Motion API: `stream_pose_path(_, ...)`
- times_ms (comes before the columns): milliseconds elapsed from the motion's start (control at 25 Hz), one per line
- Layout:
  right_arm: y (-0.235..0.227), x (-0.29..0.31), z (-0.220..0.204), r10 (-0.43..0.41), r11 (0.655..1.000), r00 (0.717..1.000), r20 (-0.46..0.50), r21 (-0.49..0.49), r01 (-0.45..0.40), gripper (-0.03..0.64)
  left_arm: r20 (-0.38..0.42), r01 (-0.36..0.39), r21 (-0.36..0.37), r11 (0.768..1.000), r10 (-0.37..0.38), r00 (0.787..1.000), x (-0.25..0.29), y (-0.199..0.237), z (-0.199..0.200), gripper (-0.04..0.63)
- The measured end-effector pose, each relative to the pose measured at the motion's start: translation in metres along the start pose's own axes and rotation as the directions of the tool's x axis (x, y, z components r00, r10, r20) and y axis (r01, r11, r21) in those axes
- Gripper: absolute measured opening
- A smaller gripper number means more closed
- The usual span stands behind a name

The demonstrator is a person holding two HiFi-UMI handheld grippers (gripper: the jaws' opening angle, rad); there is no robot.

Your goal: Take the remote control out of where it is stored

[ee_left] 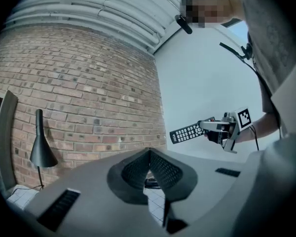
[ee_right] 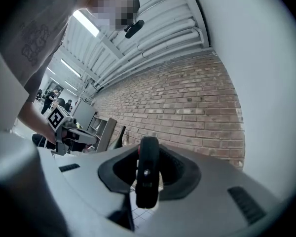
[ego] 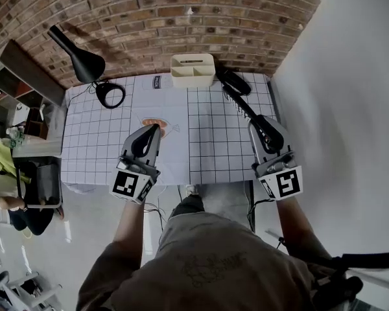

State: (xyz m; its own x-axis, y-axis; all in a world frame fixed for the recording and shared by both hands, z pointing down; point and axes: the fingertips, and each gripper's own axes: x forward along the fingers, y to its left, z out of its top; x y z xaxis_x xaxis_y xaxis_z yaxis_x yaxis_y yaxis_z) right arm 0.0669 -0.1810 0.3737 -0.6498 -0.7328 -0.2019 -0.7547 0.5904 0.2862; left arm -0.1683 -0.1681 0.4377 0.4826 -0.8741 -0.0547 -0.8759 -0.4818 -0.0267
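Head view, nearest first: the left gripper point(ego: 153, 131) has its jaws pressed together on nothing. The right gripper point(ego: 262, 129) clamps the black remote control point(ego: 238, 103) by its near end, in the air above the gridded table point(ego: 227, 157), its far end near the cream caddy point(ego: 193, 70).

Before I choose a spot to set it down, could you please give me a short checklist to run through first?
1. Remote clamped between the right gripper fingers: ok.
2. Remote out of the storage box: ok, they are apart.
3. Left gripper empty, fingers together: ok.
4. Bare table beneath the remote: ok.
5. Grip near the remote's middle: not ok, held at one end.
6. Grip firm enough not to slip: cannot tell.
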Motion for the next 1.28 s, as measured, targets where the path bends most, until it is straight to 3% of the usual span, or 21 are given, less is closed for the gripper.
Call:
stream_pose_path(160,0.002,-0.026,0.008,-0.014,1.0,1.0,0.0,0.003,0.014,0.092,-0.009,0.023,0.001,1.0,-0.023,1.0,-0.015,-0.026,-0.002,0.005)
stream_pose_path(840,0.013,-0.065,0.03,-0.014,1.0,0.999,0.04,0.02,0.013,0.094,0.019,0.001,0.021,1.0,-0.001,1.0,-0.046,-0.059,0.021,0.005)
stream_pose_path(1280,0.022,-0.125,0.055,0.011,0.999,0.998,0.063,0.036,-0.013,0.094,0.034,-0.026,0.038,0.999,0.025,0.999,-0.084,-0.117,0.038,0.005)
